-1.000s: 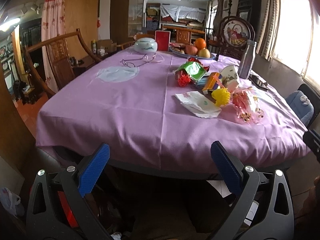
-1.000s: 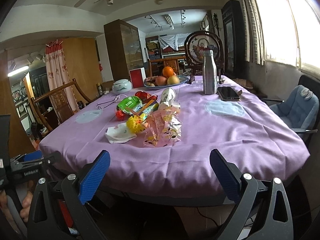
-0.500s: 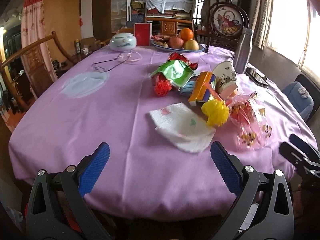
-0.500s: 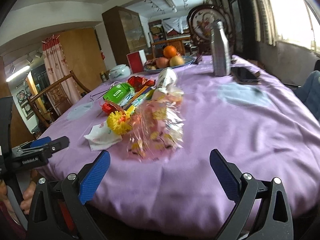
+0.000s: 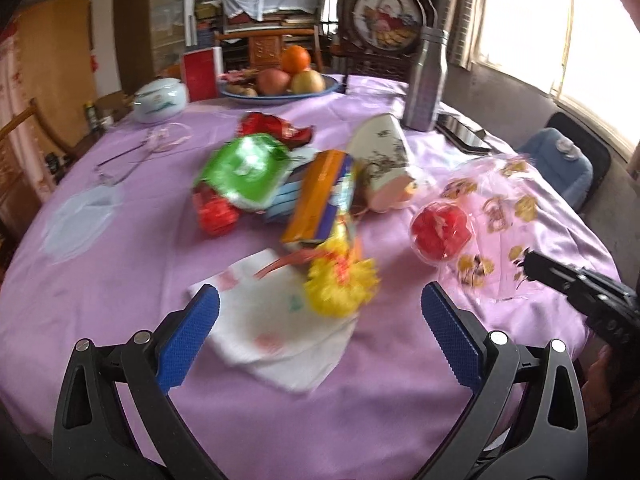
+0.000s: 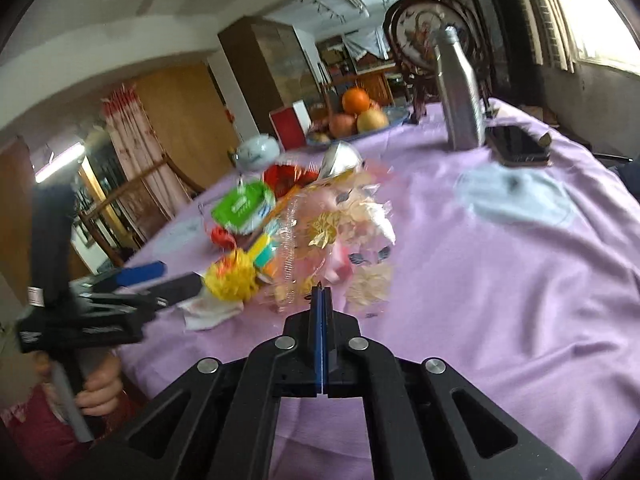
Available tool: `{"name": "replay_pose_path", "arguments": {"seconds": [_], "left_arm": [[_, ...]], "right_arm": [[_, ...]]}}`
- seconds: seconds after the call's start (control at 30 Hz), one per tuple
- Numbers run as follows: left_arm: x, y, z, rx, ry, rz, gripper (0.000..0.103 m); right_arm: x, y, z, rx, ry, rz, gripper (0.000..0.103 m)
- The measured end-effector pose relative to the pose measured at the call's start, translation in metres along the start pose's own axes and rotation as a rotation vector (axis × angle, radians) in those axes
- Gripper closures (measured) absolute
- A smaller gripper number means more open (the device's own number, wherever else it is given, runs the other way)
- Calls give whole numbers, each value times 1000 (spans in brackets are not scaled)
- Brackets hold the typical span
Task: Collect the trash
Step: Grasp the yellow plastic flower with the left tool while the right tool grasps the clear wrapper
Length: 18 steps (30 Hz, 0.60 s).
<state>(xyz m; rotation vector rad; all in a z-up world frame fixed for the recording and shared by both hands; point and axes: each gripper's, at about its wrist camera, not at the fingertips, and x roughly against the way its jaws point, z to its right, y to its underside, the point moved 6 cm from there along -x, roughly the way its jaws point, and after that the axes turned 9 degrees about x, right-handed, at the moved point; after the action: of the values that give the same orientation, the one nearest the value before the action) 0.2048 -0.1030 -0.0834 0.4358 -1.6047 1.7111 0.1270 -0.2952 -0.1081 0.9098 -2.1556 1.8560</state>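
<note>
I am working both grippers over a table draped in a purple tablecloth (image 5: 120, 280). The trash sits in a loose heap near the table's middle and front.

My left gripper (image 5: 320, 312) has its blue fingers spread wide, one on each side of a crumpled white napkin (image 5: 276, 332) at the near edge of the heap. I judge this stance is meant to take the napkin first, since it lies closest and flat. A yellow pompom flower (image 5: 340, 284) rests on the napkin's far corner and may come up with it.

My right gripper (image 6: 321, 292) has its fingers pressed together, tips at the near edge of a clear cellophane wrapper (image 6: 340, 240) printed with gold flowers. Whether the film is pinched between them I cannot tell.

Deeper in the heap lie a green packet (image 5: 248, 168), an orange carton (image 5: 320, 196), a tipped paper cup (image 5: 380, 160) and a red foil wrapper (image 5: 276, 128).

Not trash, I judge: a steel bottle (image 5: 426, 80), a phone (image 5: 464, 136), a fruit bowl (image 5: 280, 92), a lidded ceramic jar (image 5: 160, 100) and eyeglasses (image 5: 140, 152) behind the heap.
</note>
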Motion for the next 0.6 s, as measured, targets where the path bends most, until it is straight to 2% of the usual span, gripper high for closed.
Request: {"name": "replay_pose_path", "arguments": {"seconds": [0.13, 0.2, 0.23, 0.27, 0.33, 0.4, 0.47, 0.6], "left_arm": [[-27, -4, 7, 15, 7, -60, 8], [-39, -4, 11, 22, 23, -108, 17], [-43, -4, 13, 27, 35, -127, 29], [-47, -4, 14, 33, 44, -144, 44], [-53, -3, 12, 59, 56, -177, 63], [-50, -6, 6, 101, 71, -182, 66], [-39, -8, -2, 132, 74, -170, 66], [5, -16, -28, 166, 34, -83, 66]], "right_arm": [[-2, -4, 23, -15, 60, 0, 102], [-3, -7, 36, -46, 79, -5, 99], [-3, -9, 43, -71, 75, -1, 94], [-3, -10, 48, -87, 67, 4, 70], [5, -17, 59, -125, 77, 47, 43], [9, -25, 66, -131, 103, 67, 30], [7, -32, 71, -140, 129, 64, 8], [-16, -40, 78, -139, 134, -38, 6]]}}
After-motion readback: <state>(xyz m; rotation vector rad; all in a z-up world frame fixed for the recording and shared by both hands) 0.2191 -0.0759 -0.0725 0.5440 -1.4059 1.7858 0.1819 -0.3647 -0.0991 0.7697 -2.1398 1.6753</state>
